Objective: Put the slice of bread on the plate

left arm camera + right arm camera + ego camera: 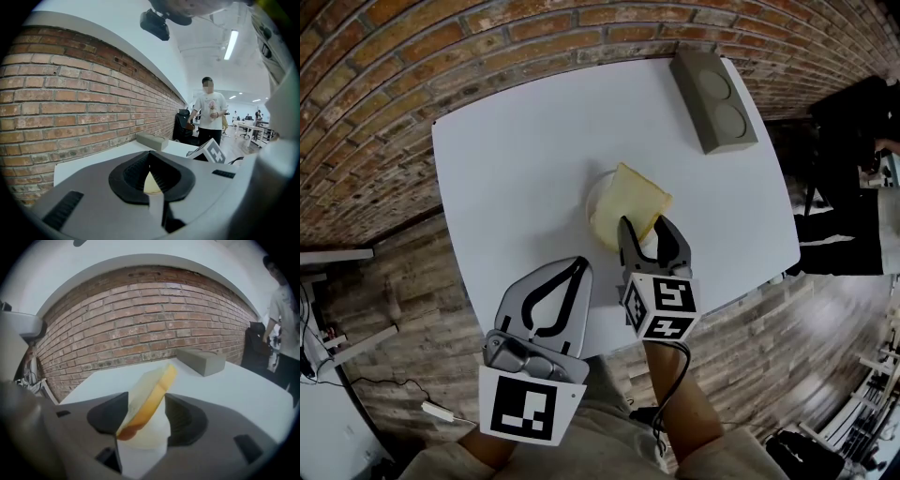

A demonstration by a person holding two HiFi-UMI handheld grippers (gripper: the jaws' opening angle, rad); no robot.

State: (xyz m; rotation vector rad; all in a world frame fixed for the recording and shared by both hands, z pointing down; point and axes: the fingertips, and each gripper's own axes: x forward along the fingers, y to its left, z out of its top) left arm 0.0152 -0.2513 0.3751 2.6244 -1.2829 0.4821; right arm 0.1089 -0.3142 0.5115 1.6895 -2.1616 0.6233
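Currently, the slice of bread [639,208] stood tilted between the parted jaws of the right gripper [647,226], its lower edge at the plate [596,208] on the worktop [516,159]. Judged nearly done: the slice was not yet lying flat. The left gripper [578,264] was closed and empty.

The slice of bread [636,206] was a plain pale square with a golden-tan crust edge, nothing on it as far as I could see. It wasn't lying flat: it was tipped up on its side at a steep lean, low end toward the small white plate [592,201] and far corner sticking up and away. It sat between the parted jaws of the right gripper [645,225], leaning to one side with a gap on the other. The plate was round and mostly covered by the bread, sitting around the middle of the white table [516,159].
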